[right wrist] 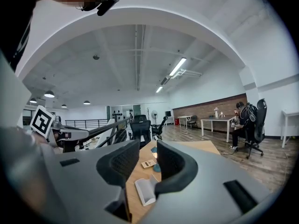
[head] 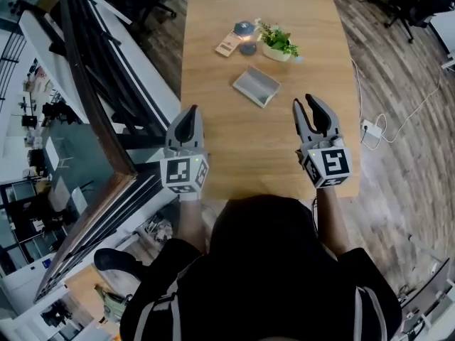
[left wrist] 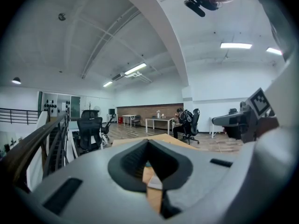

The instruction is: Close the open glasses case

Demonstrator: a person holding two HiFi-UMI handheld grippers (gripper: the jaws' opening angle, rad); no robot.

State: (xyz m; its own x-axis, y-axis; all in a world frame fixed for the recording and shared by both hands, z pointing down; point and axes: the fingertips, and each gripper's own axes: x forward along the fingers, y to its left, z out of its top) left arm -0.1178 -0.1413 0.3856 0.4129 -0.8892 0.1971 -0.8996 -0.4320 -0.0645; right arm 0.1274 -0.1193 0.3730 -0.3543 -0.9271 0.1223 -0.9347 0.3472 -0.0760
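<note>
The open glasses case (head: 256, 86), grey with a pale lining, lies on the wooden table (head: 234, 155) ahead of both grippers. In the right gripper view the case (right wrist: 145, 190) shows low between the jaws, still far off. My right gripper (head: 307, 106) (right wrist: 148, 158) hovers over the table's right side, open, nothing between its fingers. My left gripper (head: 189, 116) (left wrist: 148, 143) is over the table's left edge, its fingertips touching each other, holding nothing. Both point toward the far end of the table, short of the case.
Beyond the case stand a small potted plant (head: 278, 42), a flat tan calculator-like item (head: 229, 45) and two round bluish objects (head: 244, 28). A stair railing (head: 92, 98) runs close along the left. A cable and adapter (head: 370, 131) lie on the floor at right.
</note>
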